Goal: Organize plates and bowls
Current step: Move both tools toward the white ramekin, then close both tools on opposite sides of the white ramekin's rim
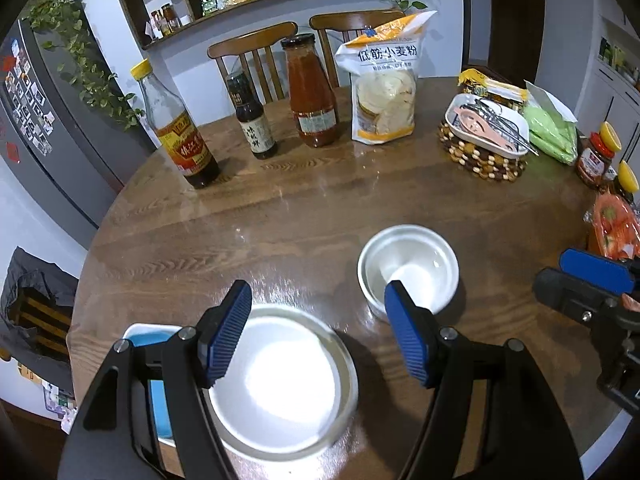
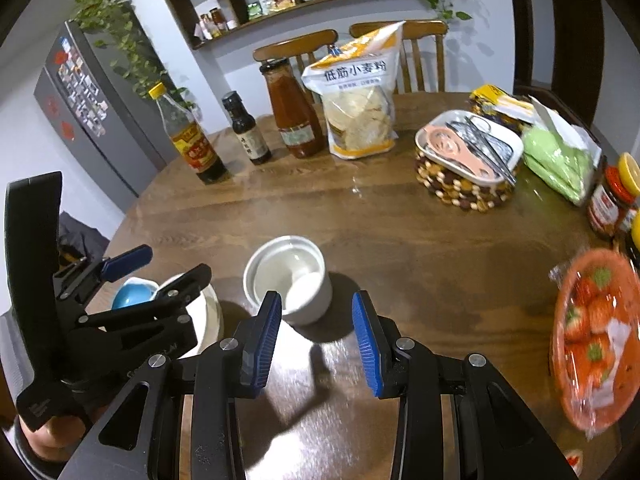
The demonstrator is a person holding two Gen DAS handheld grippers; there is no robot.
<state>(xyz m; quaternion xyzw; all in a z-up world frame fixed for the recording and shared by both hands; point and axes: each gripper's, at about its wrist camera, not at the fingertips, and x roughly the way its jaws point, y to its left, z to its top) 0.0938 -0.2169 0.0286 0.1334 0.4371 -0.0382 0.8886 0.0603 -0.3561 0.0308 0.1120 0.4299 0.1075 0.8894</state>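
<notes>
The round wooden worktop (image 1: 304, 208) carries the white plate (image 1: 280, 384) near its front edge, the small white bowl (image 1: 408, 272) just beside it (handy for stacking). Left gripper (image 1: 316, 328) and right gripper (image 2: 316, 332) hover above, jaws apart, holding nothing.

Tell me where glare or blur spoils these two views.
Left wrist view: glare whites out the white plate and its rim smears; the white bowl stays readable. Right wrist view: the strawberry tray is blurred at the edge, and the wooden table shows mild sheen.
</notes>
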